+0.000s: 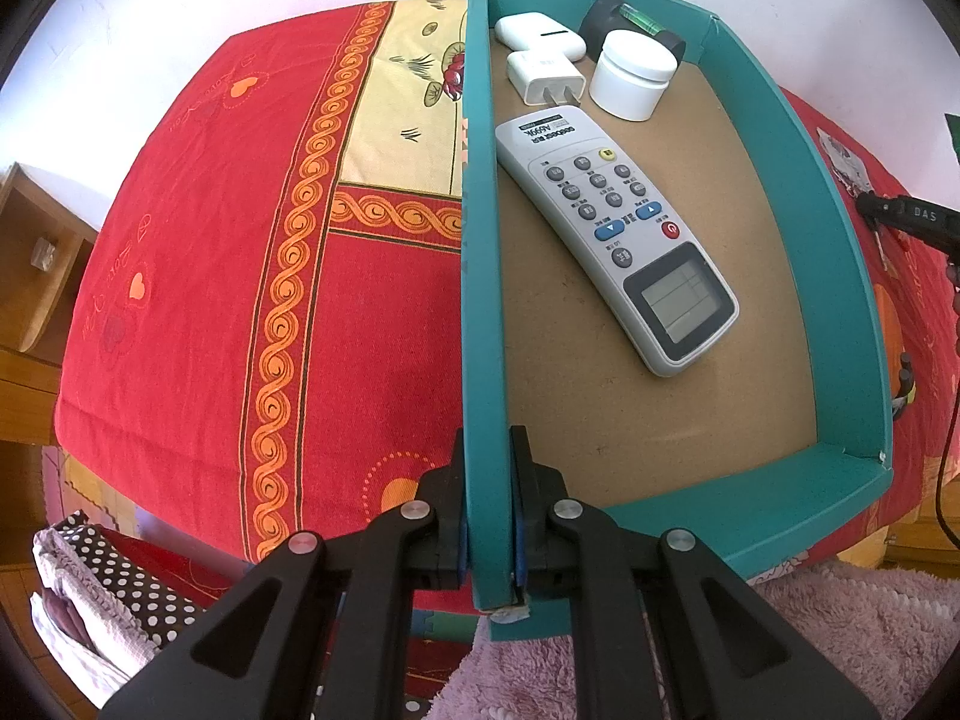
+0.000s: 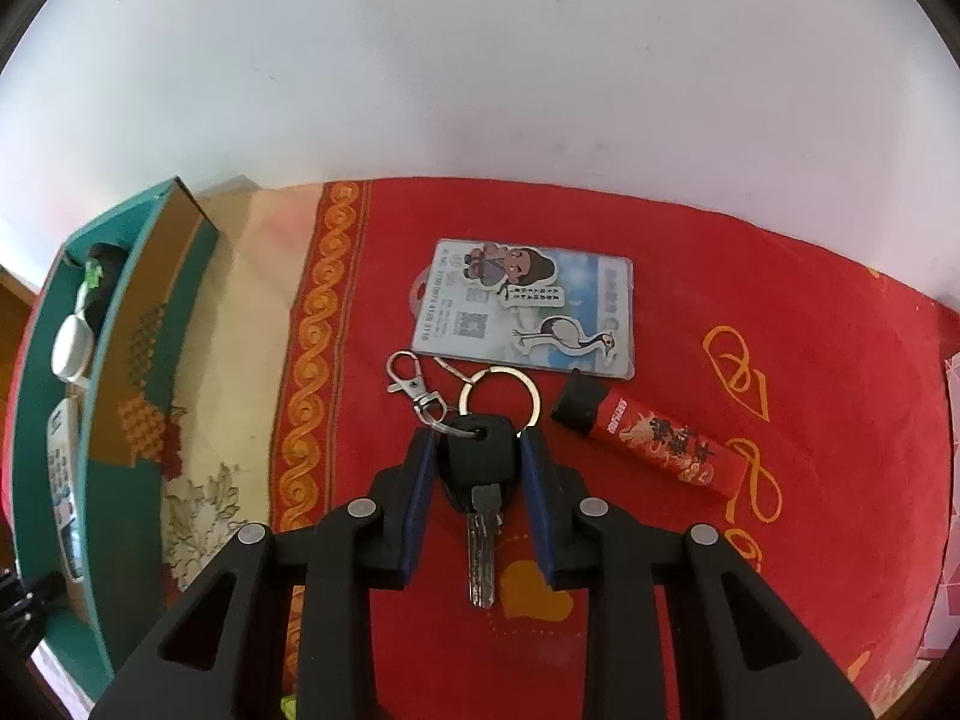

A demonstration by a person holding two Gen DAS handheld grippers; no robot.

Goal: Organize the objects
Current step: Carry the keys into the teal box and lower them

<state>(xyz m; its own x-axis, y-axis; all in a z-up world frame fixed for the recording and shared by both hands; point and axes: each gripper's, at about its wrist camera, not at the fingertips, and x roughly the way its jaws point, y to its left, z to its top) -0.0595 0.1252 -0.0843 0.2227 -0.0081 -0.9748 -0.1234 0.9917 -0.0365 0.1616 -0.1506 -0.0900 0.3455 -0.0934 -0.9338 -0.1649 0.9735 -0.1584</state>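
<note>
Fingers (image 2: 429,468) flank the key (image 2: 480,480); red cloth (image 2: 750,276) lies bare beyond.

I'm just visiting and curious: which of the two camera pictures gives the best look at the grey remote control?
The left wrist view. There the remote control lies face up on the floor of the teal box, with buttons and screen plain. The right wrist view catches only a thin, slanted sliver of it over the box wall at the far left edge.

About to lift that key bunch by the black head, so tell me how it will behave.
The key itself looks stiff metal. The rings, clasp and card chained to it will probably dangle and swing. The right gripper straddles the head, pads apparently not pressing; smooth plastic might twist.
</note>
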